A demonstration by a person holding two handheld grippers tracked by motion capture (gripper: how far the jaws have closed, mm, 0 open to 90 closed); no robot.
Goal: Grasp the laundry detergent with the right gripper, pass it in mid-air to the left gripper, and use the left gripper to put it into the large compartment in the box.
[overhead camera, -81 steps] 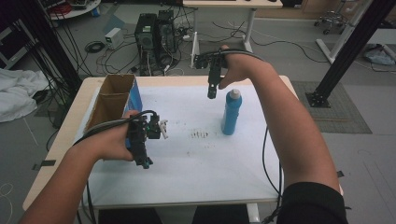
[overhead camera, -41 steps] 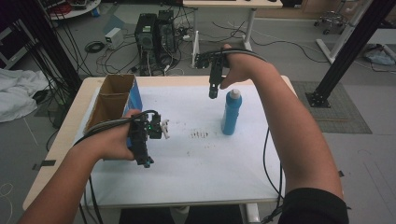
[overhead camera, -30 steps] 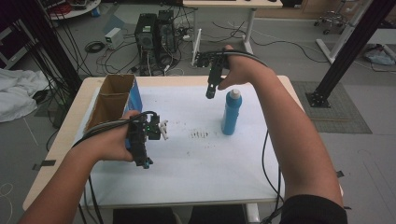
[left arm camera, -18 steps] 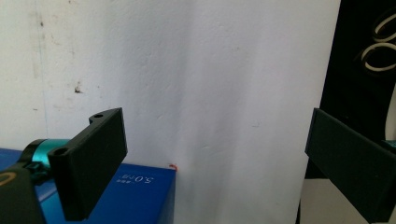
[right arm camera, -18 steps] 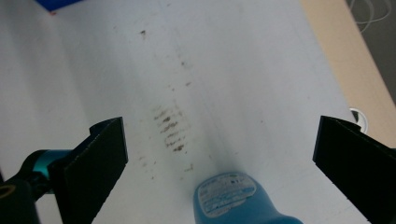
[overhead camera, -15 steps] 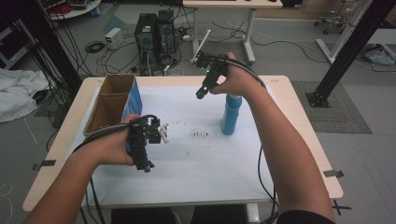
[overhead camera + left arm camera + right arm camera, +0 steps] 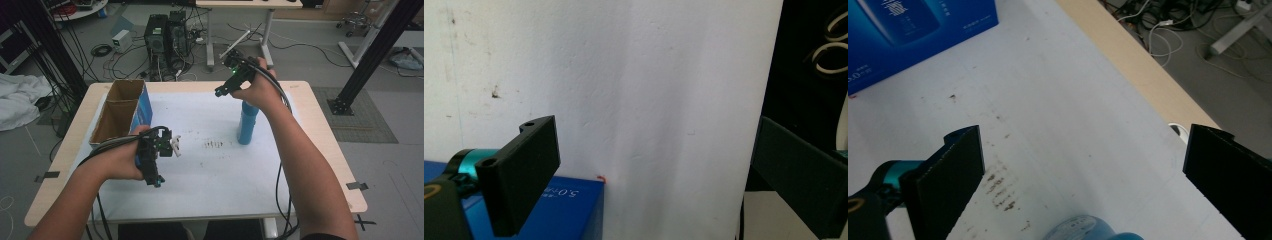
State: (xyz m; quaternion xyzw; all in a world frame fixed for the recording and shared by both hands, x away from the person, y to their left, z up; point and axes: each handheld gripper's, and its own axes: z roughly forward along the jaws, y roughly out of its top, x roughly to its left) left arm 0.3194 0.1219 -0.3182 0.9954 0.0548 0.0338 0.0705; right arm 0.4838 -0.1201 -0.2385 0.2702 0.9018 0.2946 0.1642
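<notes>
The right hand-held gripper (image 7: 220, 92), jaws spread wide w/ nothing gripped, is held above the blue bottle (image 7: 247, 125); left hand-held gripper (image 7: 156, 182) likewise wide & empty.

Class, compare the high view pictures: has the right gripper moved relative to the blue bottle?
Yes. The right gripper has swung from just left of the bottle's cap further left and toward the table's far edge.

The person's left forearm reached in low, its hand holding the black left gripper (image 7: 159, 183) with jaws spread wide and pointing back toward the person. The right arm stretched farther forward, lifting the black right gripper (image 7: 219, 93), jaws likewise wide apart.
</notes>
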